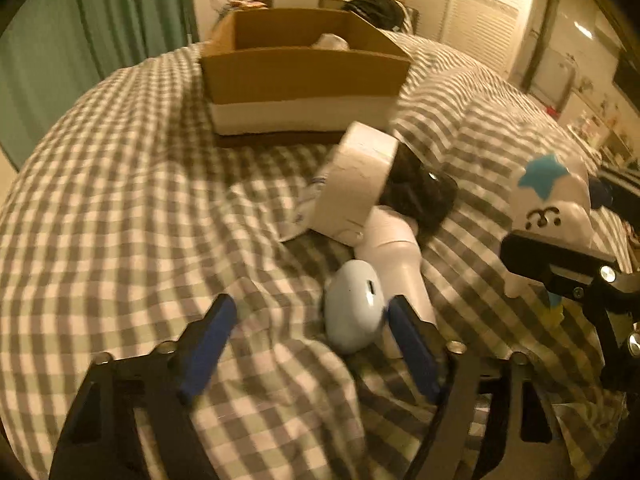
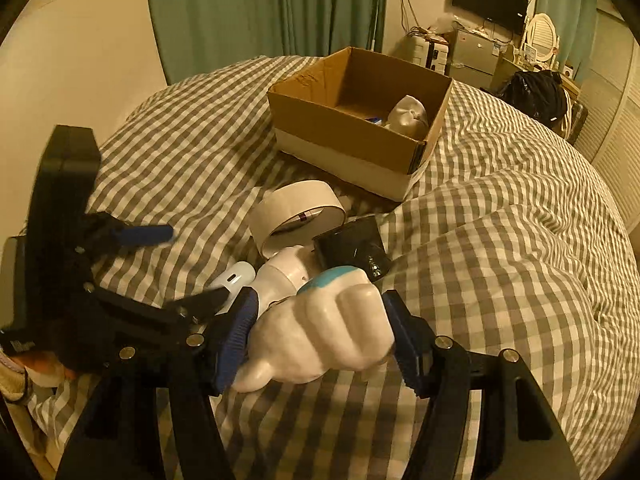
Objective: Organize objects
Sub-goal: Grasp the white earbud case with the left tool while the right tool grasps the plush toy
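Observation:
My right gripper [image 2: 318, 320] is shut on a white toy figure [image 2: 320, 332] with a blue patch, held above the checked bedspread; the figure also shows in the left wrist view [image 1: 552, 200]. My left gripper [image 1: 310, 316] is open, low over the bed, with its right fingertip touching a pale blue egg-shaped case [image 1: 354, 304]. Beside the case lie a white bottle-like device [image 1: 394, 256], a roll of white tape [image 1: 356, 188] and a black object [image 1: 420, 192]. An open cardboard box [image 1: 304, 72] stands farther back on the bed and holds a white crumpled item [image 2: 408, 114].
The bedspread [image 2: 500, 240] is rumpled, with folds around the objects. Green curtains [image 2: 260, 8] hang behind the bed. A cluttered desk, a wall screen and a black bag [image 2: 536, 92] are at the far right.

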A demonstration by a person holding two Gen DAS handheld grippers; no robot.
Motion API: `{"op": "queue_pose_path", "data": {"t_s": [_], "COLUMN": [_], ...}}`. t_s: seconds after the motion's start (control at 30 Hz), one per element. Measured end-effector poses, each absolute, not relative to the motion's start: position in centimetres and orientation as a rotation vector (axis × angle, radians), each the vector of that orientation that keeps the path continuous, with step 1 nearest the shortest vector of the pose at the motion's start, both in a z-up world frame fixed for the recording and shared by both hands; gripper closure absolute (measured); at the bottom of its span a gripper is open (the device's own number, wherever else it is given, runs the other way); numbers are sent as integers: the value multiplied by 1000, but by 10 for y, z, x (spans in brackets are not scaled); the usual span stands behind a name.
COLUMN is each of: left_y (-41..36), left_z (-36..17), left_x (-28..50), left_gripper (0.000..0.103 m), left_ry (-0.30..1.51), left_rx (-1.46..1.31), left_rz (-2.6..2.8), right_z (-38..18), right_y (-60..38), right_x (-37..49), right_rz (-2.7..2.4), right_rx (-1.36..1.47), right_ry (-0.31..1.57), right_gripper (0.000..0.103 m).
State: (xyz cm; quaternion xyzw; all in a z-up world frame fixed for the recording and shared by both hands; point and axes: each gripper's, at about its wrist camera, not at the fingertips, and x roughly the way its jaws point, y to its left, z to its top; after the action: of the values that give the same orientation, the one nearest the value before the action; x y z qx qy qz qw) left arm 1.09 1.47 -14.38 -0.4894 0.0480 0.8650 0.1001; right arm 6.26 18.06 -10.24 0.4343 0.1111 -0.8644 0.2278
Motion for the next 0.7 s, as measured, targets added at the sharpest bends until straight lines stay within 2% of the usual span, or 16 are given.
{"op": "queue_pose_path", "data": {"t_s": [0.23,0.37,0.5,0.7], "left_y": [8,10,14,13], "left_z": [-149,-151,-157,-165], "left_x": [7,13,9,-1], "left_gripper": [42,70,70,71], "left_ry": [105,198,185,68], "left_rx": [-1485,-1507,-1506,-1506], "left_rz": [2534,2558,2527,2424], "right_z": [-107,-110,-112,-116], "right_y": [176,178,178,177], "right_x": [60,58,58,57], "right_rz": [-2358,-2350,-2344,-2340], "right_rx": [1193,1201,1201,1219], "right_ry": [308,296,290,282], "right_gripper": [40,40,40,40]}}
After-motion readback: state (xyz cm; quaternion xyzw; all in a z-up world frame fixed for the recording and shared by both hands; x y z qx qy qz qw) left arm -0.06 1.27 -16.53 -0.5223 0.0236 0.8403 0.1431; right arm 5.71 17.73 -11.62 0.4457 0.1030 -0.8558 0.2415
